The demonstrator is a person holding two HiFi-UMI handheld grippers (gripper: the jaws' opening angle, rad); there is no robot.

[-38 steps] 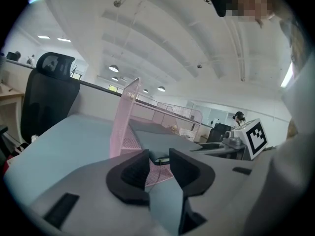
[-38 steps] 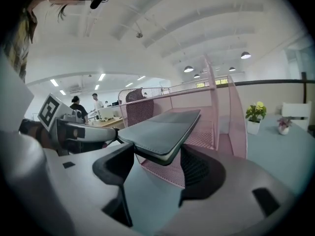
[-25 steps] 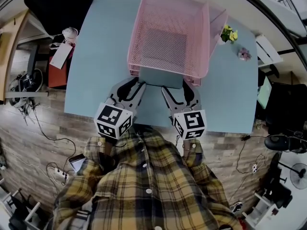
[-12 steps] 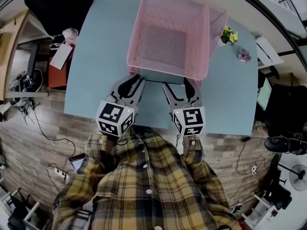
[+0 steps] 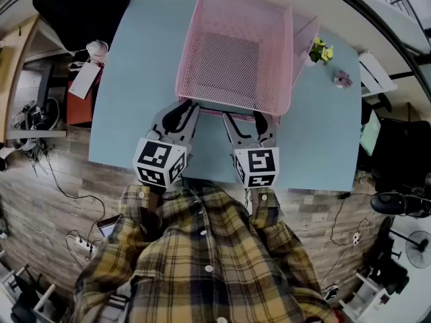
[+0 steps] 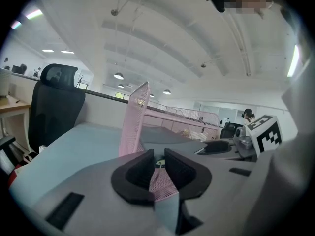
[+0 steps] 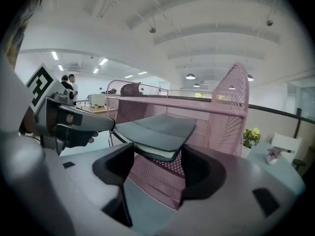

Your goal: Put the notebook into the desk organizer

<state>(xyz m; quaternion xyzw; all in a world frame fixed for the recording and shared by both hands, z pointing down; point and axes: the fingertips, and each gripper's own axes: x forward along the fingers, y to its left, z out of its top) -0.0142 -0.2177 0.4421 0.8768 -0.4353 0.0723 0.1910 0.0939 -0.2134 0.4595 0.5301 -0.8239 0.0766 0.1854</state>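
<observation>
My left gripper (image 6: 159, 163) has just been closing. Its fingers are nearly together with the pink mesh desk organizer (image 6: 134, 122) showing in the slit, likely to steady it. My right gripper (image 7: 157, 163) is spread and empty. Beyond it, the notebook (image 7: 157, 129) lies inside the organizer.

- An open-plan office: a long white ceiling with rows of lamps (image 6: 118, 75).
- A black office chair (image 6: 54, 112) stands by the pale blue desk (image 5: 135, 79).
- People (image 7: 68, 82) stand far off among other desks.
- A monitor (image 5: 372, 132), power strip (image 5: 84, 246) and cables lie around on the wood-look floor (image 5: 40, 204).
</observation>
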